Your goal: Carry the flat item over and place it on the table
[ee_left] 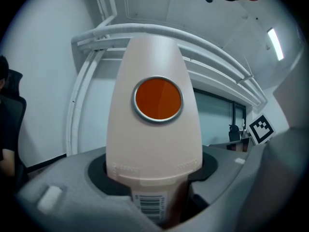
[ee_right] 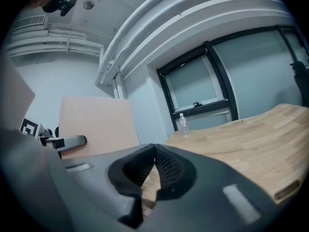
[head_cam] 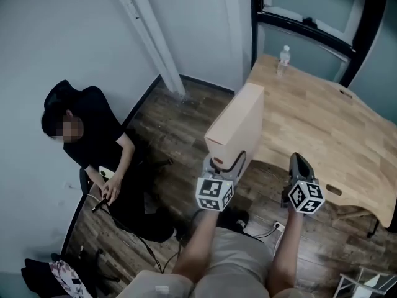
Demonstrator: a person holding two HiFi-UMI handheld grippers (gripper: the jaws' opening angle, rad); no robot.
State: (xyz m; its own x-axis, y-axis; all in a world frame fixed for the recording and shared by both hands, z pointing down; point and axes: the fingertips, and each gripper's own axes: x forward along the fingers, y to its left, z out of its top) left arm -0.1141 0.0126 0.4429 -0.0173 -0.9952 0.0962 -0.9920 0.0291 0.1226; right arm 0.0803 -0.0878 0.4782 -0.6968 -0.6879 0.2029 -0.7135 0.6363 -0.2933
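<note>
In the left gripper (head_cam: pixel 226 164), jaws clamped on its lower end, a flat beige cardboard box (head_cam: pixel 239 126) stands upright at the wooden table (head_cam: pixel 322 123) edge. Rightward, the right gripper (head_cam: pixel 300 164) is pressed together, empty.

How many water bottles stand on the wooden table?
1. The water bottle stands at the far corner of the wooden table, by the window. The flat box hides a strip of the table, so another could be behind it.

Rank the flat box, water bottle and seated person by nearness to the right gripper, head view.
1. flat box, just left of the right gripper.
2. water bottle, ahead at the table far corner.
3. seated person, far left.
</note>
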